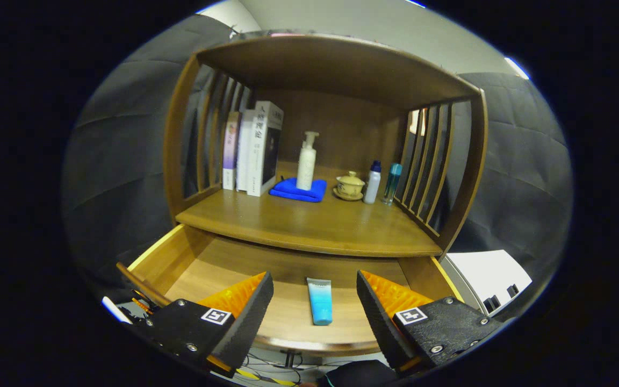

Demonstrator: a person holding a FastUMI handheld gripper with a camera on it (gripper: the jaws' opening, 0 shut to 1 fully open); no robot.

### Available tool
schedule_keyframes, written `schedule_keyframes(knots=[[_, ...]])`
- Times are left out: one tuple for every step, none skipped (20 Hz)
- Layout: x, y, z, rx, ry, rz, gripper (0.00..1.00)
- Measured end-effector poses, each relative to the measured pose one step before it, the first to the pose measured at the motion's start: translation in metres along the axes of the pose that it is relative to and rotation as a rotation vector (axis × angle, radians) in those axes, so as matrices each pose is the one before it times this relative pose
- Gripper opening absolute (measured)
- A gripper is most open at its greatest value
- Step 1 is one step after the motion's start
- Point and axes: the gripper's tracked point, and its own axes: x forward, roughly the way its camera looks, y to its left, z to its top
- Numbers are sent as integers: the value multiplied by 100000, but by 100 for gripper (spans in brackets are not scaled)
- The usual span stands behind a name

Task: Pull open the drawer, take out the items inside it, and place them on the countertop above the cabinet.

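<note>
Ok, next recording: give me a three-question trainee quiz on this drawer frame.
1. True or false: the drawer is already pulled open.
2. What lies in the drawer between the gripper fingers? A) blue tube B) book C) cup
3. What does the white pump bottle on the countertop stand on?

Key:
1. True.
2. A, the blue tube; the fingers are spread wide and touch nothing.
3. A folded blue cloth, beside the books.
</note>
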Motion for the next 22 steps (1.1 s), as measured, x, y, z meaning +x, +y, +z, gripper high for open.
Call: schedule_keyframes(knots=[[1271, -184, -98, 2446, 4741, -928, 95], [1258, -329, -363, 3524, 5472, -1138, 95], [1183, -294, -191, 4012, 3923, -668, 95], [1137, -381, -253, 4009, 3854, -946, 95], [895, -154, -147, 2797, 2922, -519, 95], [790, -356, -407, 2034, 3107, -1008, 95], [601, -188, -265, 1121, 2953, -663, 95], [520, -165, -462, 834, 3180, -717, 95], [370, -228, -408, 235, 3333, -1212, 95], [382, -48, -541, -181, 3256, -633, 95], [336, -135, -459, -458, 3550, -954, 95], [258, 65, -461, -46, 3016, 191, 95], [353, 55, -296, 327, 2684, 141, 95], [262, 80, -427, 368, 2773, 506, 95], [286, -113, -276, 205, 2388, -238, 95], [313, -484, -397, 11, 2609, -1461, 96], [292, -430, -245, -250, 2279, -1105, 95], [376, -127, -376, -35, 2124, -471, 95], [433, -95, -207, 313, 1797, 162, 95], [526, -26, -294, 194, 1701, 359, 96], [496, -107, -288, 104, 1908, 211, 96], [556, 12, -425, 272, 2306, 677, 96]])
